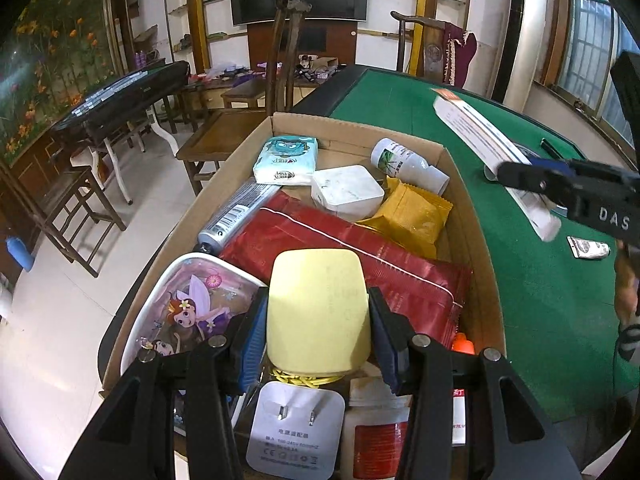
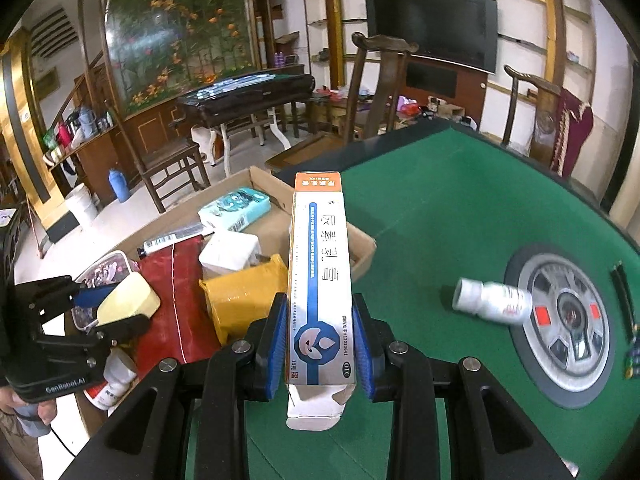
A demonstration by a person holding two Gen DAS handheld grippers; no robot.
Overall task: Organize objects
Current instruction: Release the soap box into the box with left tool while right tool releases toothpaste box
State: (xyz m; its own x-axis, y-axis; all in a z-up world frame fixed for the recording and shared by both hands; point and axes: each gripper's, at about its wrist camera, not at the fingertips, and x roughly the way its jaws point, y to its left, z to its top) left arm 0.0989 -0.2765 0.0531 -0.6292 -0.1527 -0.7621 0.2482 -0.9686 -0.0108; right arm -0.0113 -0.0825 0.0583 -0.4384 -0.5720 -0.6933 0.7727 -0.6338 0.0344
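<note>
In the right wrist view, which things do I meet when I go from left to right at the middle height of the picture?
Left gripper with the pale yellow block → red packet → yellow packet → long medicine box → white bottle → round centre panel.

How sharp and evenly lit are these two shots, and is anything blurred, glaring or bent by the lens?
Left wrist view: the yellow pad and cardboard box are crisp, the long medicine carton is smeared, the room's verticals bow and the corners go black. Right wrist view: the carton is sharp, the white bottle on the green table is soft, and the floor washes out pale.
</note>
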